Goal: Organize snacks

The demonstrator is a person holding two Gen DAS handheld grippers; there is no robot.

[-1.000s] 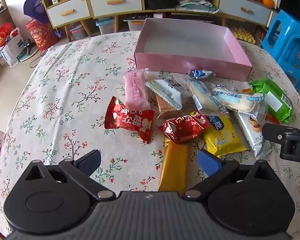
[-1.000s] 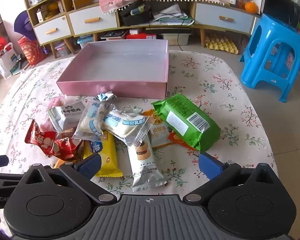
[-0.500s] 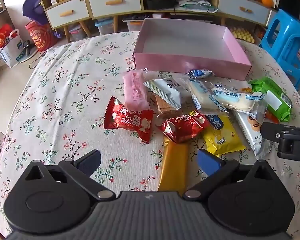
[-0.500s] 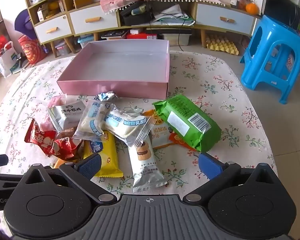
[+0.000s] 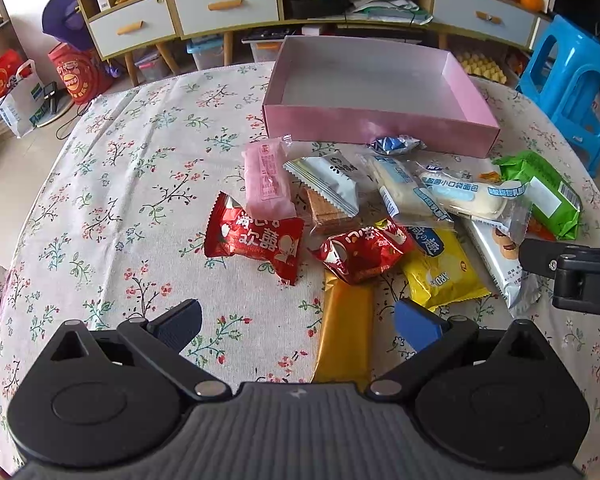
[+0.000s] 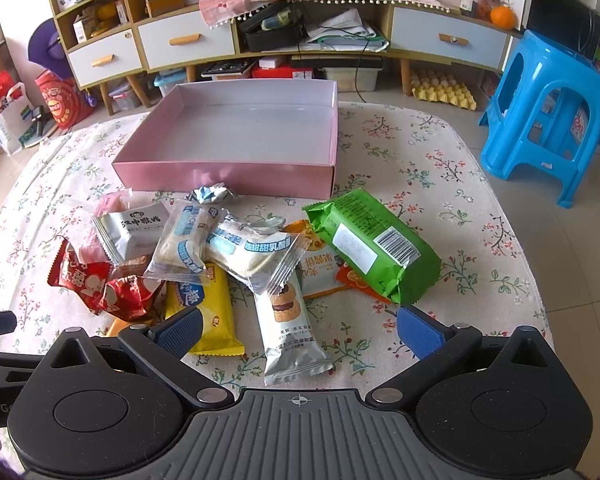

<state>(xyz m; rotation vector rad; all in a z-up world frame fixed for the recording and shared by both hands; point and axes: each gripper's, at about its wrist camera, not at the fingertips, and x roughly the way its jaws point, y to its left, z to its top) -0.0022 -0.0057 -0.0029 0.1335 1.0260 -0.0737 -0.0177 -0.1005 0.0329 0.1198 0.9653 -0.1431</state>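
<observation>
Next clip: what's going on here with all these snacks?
A person holds a gripper in each hand over a floral-clothed table. The left gripper and right gripper are both open and hold nothing. A heap of wrapped snacks, among them a green packet, a yellow packet and a gold bar, lies in front of the pink box, which has nothing in it. No snack has been sorted into the box yet.

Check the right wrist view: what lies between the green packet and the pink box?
Only bare floral tablecloth. In the right wrist view the green packet sits just short of the pink box, near its right front corner, with no snack between them.
</observation>
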